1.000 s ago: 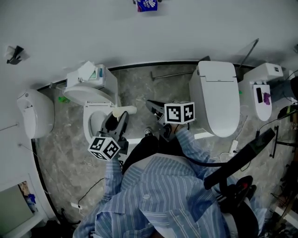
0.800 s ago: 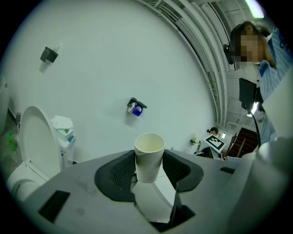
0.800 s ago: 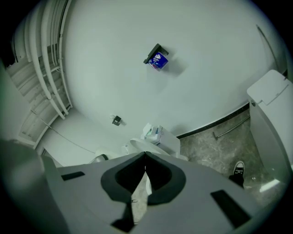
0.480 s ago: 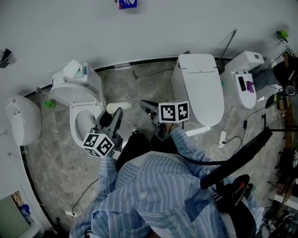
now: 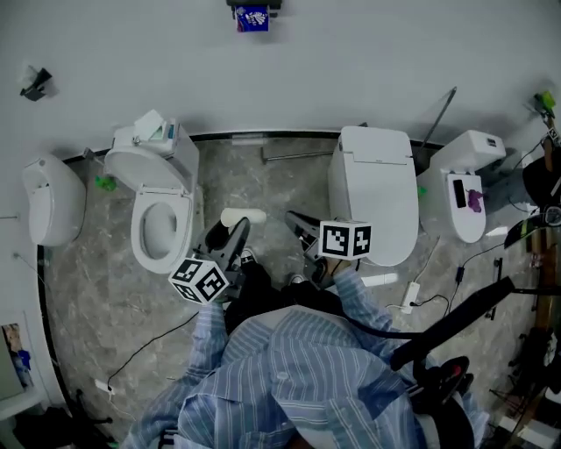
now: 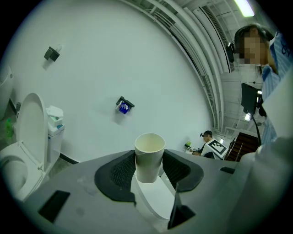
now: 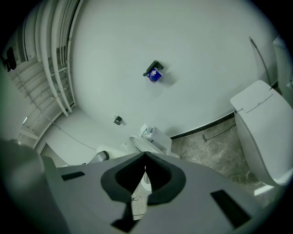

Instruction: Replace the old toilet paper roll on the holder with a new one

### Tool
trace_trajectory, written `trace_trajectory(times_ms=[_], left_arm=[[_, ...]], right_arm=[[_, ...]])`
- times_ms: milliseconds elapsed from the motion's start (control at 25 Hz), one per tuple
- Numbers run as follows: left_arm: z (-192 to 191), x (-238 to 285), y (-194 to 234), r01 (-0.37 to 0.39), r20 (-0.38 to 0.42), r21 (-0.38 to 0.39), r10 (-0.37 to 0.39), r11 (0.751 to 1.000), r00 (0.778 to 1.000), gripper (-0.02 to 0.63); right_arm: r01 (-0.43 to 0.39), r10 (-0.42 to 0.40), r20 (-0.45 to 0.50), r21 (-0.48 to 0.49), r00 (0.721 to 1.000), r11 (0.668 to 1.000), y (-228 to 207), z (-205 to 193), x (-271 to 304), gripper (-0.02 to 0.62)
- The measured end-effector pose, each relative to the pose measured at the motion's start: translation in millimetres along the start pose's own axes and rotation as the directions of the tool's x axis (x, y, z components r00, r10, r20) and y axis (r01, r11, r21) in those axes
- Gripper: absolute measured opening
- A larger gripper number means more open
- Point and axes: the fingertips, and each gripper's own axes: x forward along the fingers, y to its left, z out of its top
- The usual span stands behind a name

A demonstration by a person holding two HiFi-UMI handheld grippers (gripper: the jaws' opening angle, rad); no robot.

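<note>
- Two grippers are in view, one in each hand of a person [image 5: 289, 368] in a striped shirt, who stands on a grey marbled floor [image 5: 280, 180].
- The left gripper [image 5: 230, 232] is clamped on a pale cardboard tube [image 6: 149, 155]. The black ribbed pads [image 6: 121, 169] press on its two sides.
- In the left gripper view the tube stands upright in the jaws, its open end up and its inside hollow.
- In the head view the tube lies at the tip of the left gripper, over the floor — at 3 o'clock from the open toilet [image 5: 160, 224].
- The right gripper [image 7: 145, 157] has its jaws together, tip to tip. Nothing sits between them.
- In the head view the right gripper lies at 3 o'clock from the left one, near it but apart. Each marker cube faces up.
- The wall holder [image 5: 254, 16] is mounted on the white wall [image 5: 368, 61] at 12 o'clock in the head view, well apart from both grippers.
- A blue printed item [image 7: 155, 74] sits in the holder; what it is cannot be told.
- In the left gripper view the holder lies at 11 o'clock from the tube — in the right gripper view, at 12 o'clock from the closed jaws.
- A closed toilet [image 5: 375, 188] stands at 2 o'clock from the right gripper, its lid down.
</note>
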Motion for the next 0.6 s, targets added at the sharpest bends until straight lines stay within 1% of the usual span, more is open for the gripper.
trace_trajectory(times_ms=[120,200,400,600], left_arm=[[-23.2,1.3,-26.8,0.014,-0.032,0.011,-0.013,1.0,0.999,0.184],[-31.3,-1.1,-37.8,0.012,-0.04,0.022,-0.011,1.0,0.999,0.184],[-41.1,-16.1,-53.3,-0.006,-0.046,0.046,0.009,0.999,0.999,0.184],[-49.2,-29.7,-63.9,-0.029,-0.041,0.052,0.031,0.998,0.999,0.184]], right_arm=[[0.007,-0.007,0.019,0.026,1.0,1.0,-15.2,-9.8,-26.0,0.006],[0.001,-0.001,0.027,0.027,1.0,1.0,-18.1,-14.9,-37.2,0.006],[-0.029,0.028,0.053,0.024,0.998,0.999,-14.8,-28.3,-55.6,0.006],[-0.048,0.048,0.05,-0.003,0.998,0.999,-8.6,-37.8,-67.5,0.006]])
